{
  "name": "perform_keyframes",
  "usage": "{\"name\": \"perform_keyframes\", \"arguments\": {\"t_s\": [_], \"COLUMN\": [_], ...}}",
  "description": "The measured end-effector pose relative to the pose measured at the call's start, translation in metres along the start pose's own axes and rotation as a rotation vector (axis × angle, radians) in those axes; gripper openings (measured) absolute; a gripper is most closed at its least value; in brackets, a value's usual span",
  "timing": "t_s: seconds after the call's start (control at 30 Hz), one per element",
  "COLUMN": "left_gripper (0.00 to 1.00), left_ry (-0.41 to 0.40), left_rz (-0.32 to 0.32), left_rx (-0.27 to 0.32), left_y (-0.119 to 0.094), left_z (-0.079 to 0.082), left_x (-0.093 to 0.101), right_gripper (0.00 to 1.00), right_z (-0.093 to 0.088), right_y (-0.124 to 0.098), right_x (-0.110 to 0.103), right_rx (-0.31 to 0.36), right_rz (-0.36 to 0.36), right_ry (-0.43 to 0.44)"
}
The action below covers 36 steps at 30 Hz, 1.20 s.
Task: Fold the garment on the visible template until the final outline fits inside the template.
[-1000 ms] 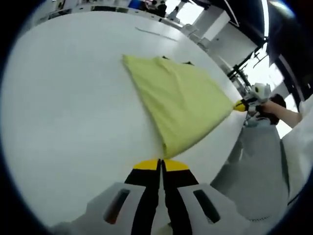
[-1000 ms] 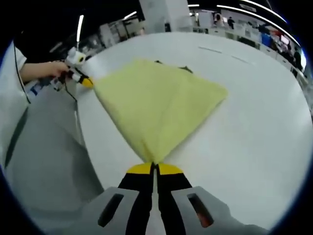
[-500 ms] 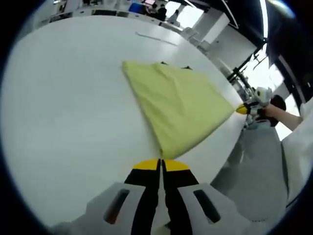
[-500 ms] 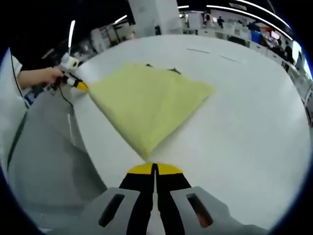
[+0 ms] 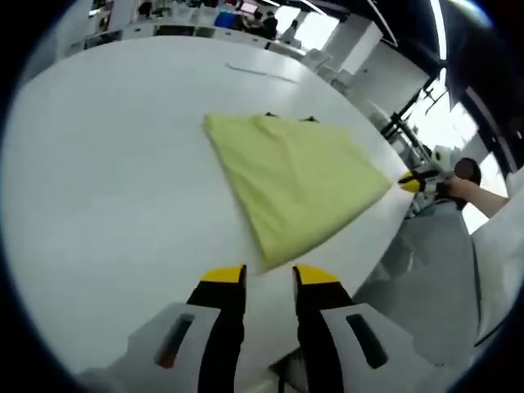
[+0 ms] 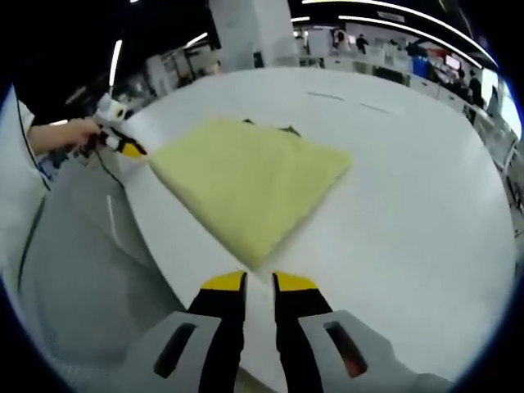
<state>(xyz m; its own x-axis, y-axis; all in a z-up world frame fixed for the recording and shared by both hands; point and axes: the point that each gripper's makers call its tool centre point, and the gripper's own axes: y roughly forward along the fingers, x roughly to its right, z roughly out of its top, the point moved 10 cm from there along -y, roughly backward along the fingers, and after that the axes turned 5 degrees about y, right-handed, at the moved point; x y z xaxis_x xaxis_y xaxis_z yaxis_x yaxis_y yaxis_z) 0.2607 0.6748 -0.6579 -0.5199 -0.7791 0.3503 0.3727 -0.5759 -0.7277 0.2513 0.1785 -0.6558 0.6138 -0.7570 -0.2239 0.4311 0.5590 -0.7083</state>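
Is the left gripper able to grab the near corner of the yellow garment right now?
Probably yes. The left gripper is open just short of the yellow garment, with bare white table between them.

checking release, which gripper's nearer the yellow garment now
Hard to separate; right looks marginally nearer. The right gripper sits open just short of one corner of the yellow garment; the left gripper sits open just short of the neighbouring corner.

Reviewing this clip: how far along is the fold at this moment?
Done: the yellow garment lies folded flat on the white table. In hand: nothing; the left gripper and right gripper are both open, just off its near corners. Left: dark marks at the far edge may be the template, so whether the outline fits cannot be told; perhaps another fold.
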Motion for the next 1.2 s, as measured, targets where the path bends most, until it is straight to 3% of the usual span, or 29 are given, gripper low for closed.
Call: {"name": "perform_keyframes", "arguments": {"t_s": [0.37,0.6,0.83,1.03,1.2], "left_gripper": [0.44,0.57,0.65,0.81,0.87], "left_ry": [0.032,0.024,0.02,0.013,0.024], "left_rz": [0.006,0.015,0.016,-0.002,-0.008], "left_rx": [0.0,0.031,0.063,0.064,0.064], "left_y": [-0.015,-0.031,-0.048,-0.061,-0.071], "left_z": [-0.006,-0.006,-0.005,0.0,0.008], "left_x": [0.02,0.03,0.036,0.043,0.048], "right_gripper": [0.3,0.36,0.49,0.57,0.64], "right_z": [0.007,0.007,0.007,0.014,0.021], "right_y": [-0.013,-0.027,-0.04,-0.057,-0.069], "right_x": [-0.017,-0.031,-0.039,-0.044,-0.047], "right_rx": [0.034,0.058,0.09,0.13,0.151], "right_rz": [-0.008,-0.016,-0.025,-0.039,-0.042], "right_ry": [-0.006,-0.007,0.032,0.05,0.041]}}
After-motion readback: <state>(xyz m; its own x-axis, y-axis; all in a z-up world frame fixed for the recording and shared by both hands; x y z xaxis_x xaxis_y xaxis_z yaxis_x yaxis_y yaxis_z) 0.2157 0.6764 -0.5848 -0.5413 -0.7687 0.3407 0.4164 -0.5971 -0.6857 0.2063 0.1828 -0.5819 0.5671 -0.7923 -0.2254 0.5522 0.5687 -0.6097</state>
